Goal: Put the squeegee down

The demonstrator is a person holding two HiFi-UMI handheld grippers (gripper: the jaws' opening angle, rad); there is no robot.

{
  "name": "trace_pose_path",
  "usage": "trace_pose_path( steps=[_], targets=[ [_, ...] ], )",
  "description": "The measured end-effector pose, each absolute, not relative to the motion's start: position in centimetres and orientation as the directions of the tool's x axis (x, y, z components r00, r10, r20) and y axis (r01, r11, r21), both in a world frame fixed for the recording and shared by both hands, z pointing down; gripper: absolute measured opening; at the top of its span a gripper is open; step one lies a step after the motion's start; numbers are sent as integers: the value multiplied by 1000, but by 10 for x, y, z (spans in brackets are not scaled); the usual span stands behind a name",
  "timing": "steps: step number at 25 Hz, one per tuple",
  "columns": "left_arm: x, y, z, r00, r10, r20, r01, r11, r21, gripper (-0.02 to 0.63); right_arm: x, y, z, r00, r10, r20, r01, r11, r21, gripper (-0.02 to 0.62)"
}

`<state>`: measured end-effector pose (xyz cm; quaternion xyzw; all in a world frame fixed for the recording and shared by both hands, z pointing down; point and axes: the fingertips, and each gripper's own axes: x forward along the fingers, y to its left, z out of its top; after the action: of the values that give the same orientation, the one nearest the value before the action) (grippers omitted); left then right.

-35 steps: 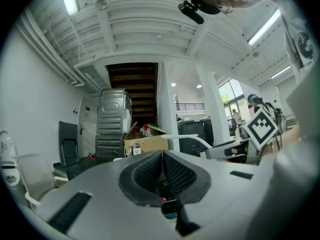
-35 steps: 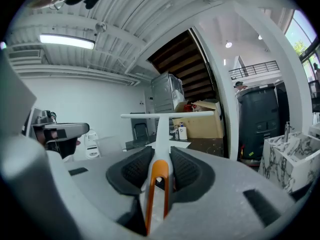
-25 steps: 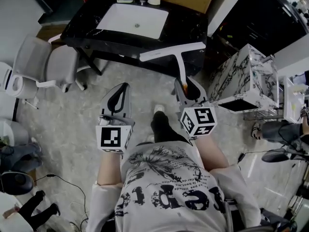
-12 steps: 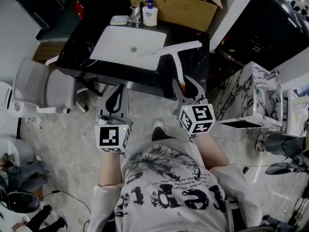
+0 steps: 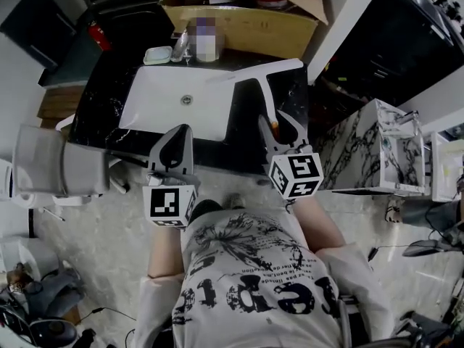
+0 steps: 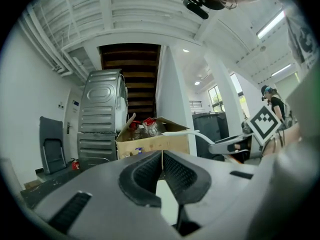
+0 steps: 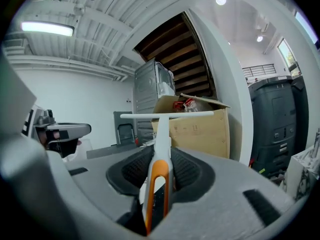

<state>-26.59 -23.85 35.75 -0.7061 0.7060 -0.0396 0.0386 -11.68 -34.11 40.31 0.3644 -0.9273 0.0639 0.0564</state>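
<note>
Two claws show in the middle of the head view: the right claw (image 5: 280, 124) clamps the handle of the squeegee (image 5: 264, 93), its blade over the black worktop (image 5: 105, 85) beside the white sink (image 5: 163, 104), while the left claw (image 5: 176, 134) is closed and empty.

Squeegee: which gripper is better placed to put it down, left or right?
Right. The right gripper is shut on the squeegee handle, its blade appearing over the black counter beside the sink. The left gripper is shut and empty.

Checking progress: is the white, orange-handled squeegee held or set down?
Held: the right gripper clamps the white squeegee by its orange handle, blade above the black counter.
</note>
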Motion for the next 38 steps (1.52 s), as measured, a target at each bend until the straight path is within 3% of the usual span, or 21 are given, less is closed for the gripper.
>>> trace_pose_path(
  steps=[19,31,38],
  targets=[
    [-300,-373,372,371,-928,17,-921,-371,-117,12,-122,-423,454,-422,-842,337,-906,410,-110,110],
    [-308,-403,395,397,-909,129,-913,-405,-41,12,-114,-468,553,-327,-769,549,-939,328,-100,110],
    [-311,-411,394,378,-920,102,-925,-380,-4,12,-106,-476,605,-299,-693,656,-943,318,-93,112]
  ],
)
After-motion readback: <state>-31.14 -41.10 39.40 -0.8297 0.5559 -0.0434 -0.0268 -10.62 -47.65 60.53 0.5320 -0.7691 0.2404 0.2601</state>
